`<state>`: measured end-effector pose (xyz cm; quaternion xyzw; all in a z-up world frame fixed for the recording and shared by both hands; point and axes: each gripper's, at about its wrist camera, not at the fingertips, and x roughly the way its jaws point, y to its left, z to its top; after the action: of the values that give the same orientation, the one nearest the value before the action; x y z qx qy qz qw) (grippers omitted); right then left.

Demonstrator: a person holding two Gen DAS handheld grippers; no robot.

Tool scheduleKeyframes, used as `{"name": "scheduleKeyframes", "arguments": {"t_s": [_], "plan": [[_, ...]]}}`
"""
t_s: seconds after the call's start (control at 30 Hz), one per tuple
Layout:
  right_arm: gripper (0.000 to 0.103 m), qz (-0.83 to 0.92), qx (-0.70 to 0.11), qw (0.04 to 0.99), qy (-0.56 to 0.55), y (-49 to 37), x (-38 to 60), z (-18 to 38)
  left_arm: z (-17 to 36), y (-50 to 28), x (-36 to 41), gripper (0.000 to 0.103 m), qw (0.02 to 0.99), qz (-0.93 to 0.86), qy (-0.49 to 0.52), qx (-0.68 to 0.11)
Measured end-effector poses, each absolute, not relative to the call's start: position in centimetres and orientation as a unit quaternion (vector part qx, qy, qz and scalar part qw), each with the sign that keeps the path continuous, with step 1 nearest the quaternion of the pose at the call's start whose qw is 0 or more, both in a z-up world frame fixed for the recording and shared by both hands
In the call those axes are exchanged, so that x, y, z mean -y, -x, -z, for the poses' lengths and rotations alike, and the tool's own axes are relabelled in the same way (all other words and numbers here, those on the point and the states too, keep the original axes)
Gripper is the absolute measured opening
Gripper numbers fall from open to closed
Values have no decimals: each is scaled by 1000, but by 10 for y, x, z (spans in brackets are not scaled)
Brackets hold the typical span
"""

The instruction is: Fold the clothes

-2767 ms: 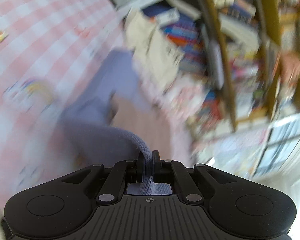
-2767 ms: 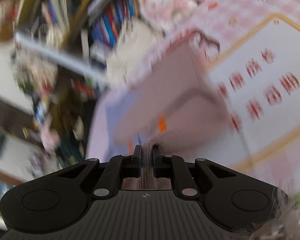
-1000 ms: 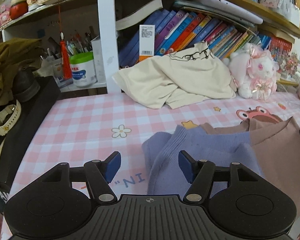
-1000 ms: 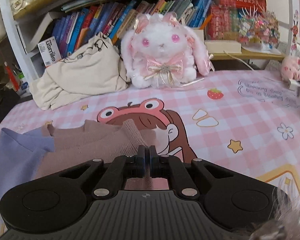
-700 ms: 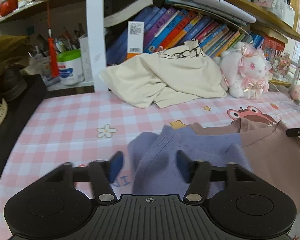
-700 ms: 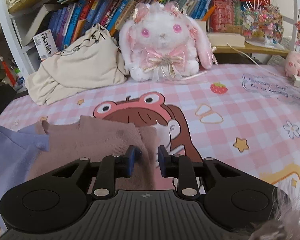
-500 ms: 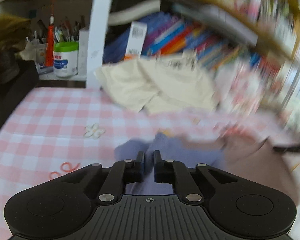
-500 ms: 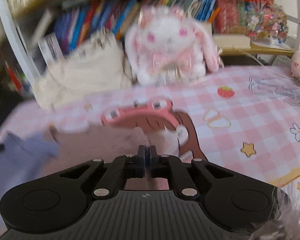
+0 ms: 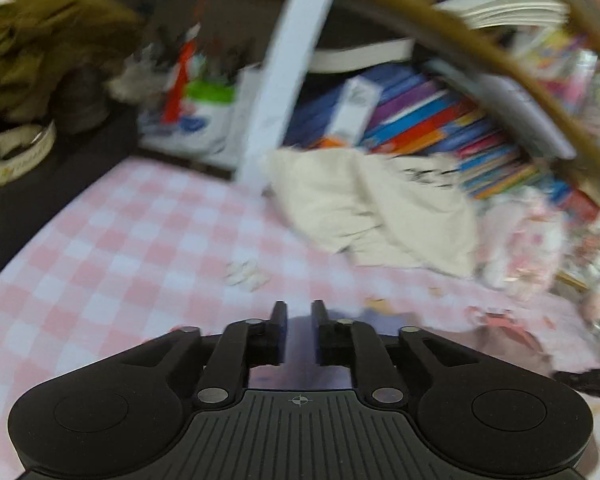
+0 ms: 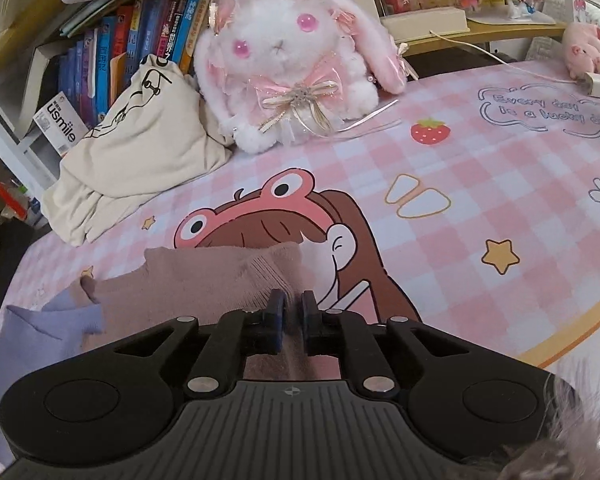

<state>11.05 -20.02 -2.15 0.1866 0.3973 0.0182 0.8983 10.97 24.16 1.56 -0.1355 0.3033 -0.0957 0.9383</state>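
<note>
Both of my hand-held grippers sit low over the two-tone knit sweater (image 10: pixel 204 280), which lies partly folded on the pink checked surface (image 10: pixel 480 184), its mauve half toward the frog print and its lilac half (image 10: pixel 40 332) at the left edge of the right view. My right hand-held gripper (image 10: pixel 292 300) has its jaws nearly together, pinching the ribbed mauve edge, which stands up as a small ridge between the pads. My left hand-held gripper (image 9: pixel 299 308) is opening again from a near-closed pinch; lilac knit shows in the narrow gap, though the blur keeps me from telling whether the pads press on it. I judge the sweater light, soft and floppy: it will sag and stretch rather than hold a line, and a loose knit can slide out of a shallow bite. I would take it by the ribbed hem or a doubled fold edge, both corners at once, and keep clear of the cream garment (image 10: pixel 140 152) and the plush rabbit (image 10: pixel 288 60) behind.
</note>
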Motion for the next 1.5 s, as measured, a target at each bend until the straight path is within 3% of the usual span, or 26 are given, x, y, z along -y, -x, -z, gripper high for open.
{"name": "scheduleKeyframes", "arguments": {"t_s": [0.07, 0.23, 0.3, 0.33, 0.37, 0.47, 0.57, 0.6, 0.67, 0.8, 0.97, 1.23, 1.37, 1.5], "plan": [[9, -14, -397, 899, -184, -110, 198, 22, -18, -114, -226, 36, 932, 141, 89, -322], [12, -11, -405, 902, -150, -113, 190, 20, -3, -131, -183, 38, 920, 126, -74, -364], [16, -11, -409, 901, -141, -115, 190, 19, -1, -132, -178, 30, 919, 123, -83, -364], [17, -11, -411, 901, -139, -115, 191, 19, -7, -127, -179, 9, 924, 131, -76, -350], [17, -11, -413, 899, -143, -116, 193, 19, -13, -121, -180, 4, 930, 138, -67, -333], [17, -10, -414, 895, -167, -115, 198, 21, -33, -103, -201, 4, 952, 135, 15, -273], [18, -7, -413, 893, -178, -114, 200, 22, -9, -126, -217, 4, 933, 101, 66, -339], [24, -3, -413, 894, -175, -114, 199, 22, 2, -135, -220, 5, 924, 89, 71, -366], [25, -1, -415, 895, -162, -115, 198, 21, 16, -140, -216, 11, 917, 78, 55, -386], [33, 7, -418, 897, -143, -116, 195, 20, 11, -135, -203, 14, 922, 69, 5, -380], [34, 15, -397, 910, -117, -100, 190, 8, -13, -107, -209, 44, 941, 56, -6, -334], [36, -1, -370, 925, -79, -37, 171, -4, -23, -37, -212, 51, 942, 77, 24, -327], [43, -4, -369, 928, -54, -11, 154, -5, -15, -12, -204, 61, 937, 84, 27, -337], [48, -17, -371, 928, 12, 12, 133, -6, -8, 9, -194, 63, 935, 87, -1, -345]]}}
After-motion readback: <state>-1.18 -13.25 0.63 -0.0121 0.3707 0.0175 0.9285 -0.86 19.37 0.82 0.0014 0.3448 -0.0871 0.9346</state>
